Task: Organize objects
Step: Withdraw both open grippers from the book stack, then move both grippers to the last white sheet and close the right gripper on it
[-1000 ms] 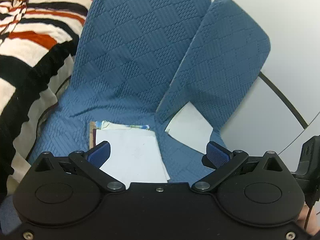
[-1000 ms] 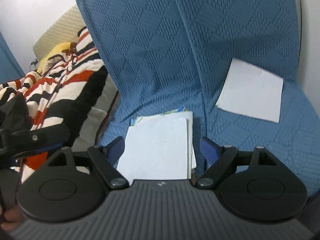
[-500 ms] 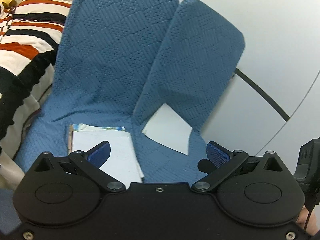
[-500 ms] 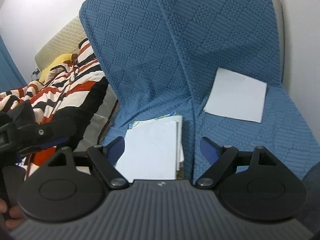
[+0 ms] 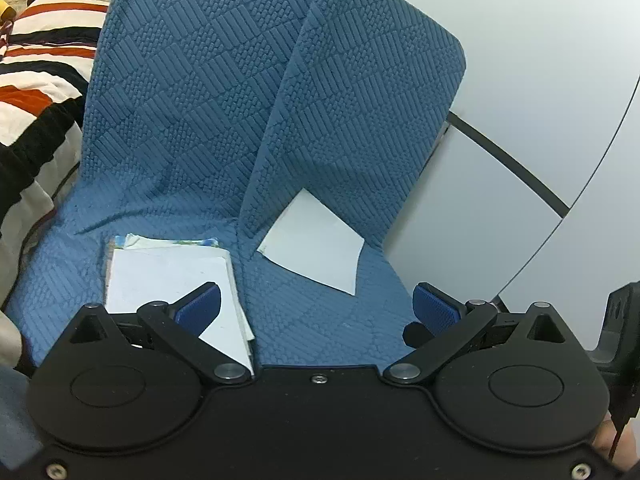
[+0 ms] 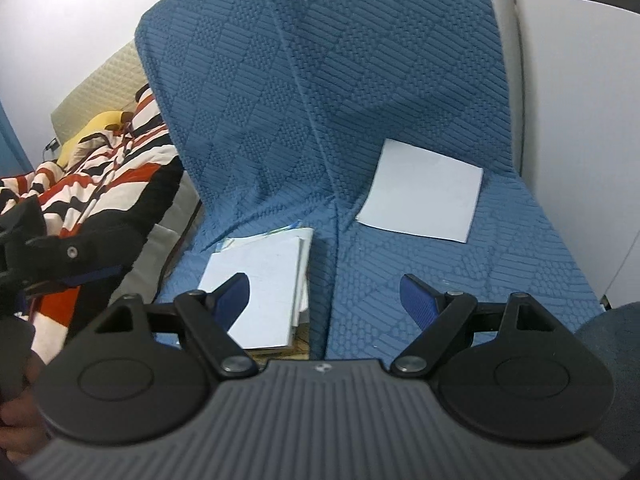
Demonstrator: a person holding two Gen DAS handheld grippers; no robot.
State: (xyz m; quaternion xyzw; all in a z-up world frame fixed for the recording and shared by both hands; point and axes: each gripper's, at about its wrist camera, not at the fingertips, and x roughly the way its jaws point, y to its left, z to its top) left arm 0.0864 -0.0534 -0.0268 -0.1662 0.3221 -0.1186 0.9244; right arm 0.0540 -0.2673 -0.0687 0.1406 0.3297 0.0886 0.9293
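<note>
A stack of white papers and booklets [image 5: 168,276] [image 6: 260,276] lies on the left seat of a blue quilted sofa [image 5: 192,92] [image 6: 320,92]. A single white sheet [image 5: 316,240] [image 6: 420,196] leans where the right seat meets its backrest. My left gripper [image 5: 316,308] is open with nothing between its blue pads, its left pad over the stack's near edge. My right gripper [image 6: 326,298] is open and empty too, above the seam between the two seats. The left gripper [image 6: 60,260] also shows at the left edge of the right wrist view.
A striped red, black and white blanket [image 5: 36,80] [image 6: 100,184] covers the bed left of the sofa, with a yellow pillow [image 6: 100,128] behind it. A pale wall panel with a dark seam [image 5: 520,168] stands right of the sofa.
Both grippers have drawn back from the sofa and shifted right in the views; the stack and the single sheet look smaller and farther off. Both jaws stay open and empty.
</note>
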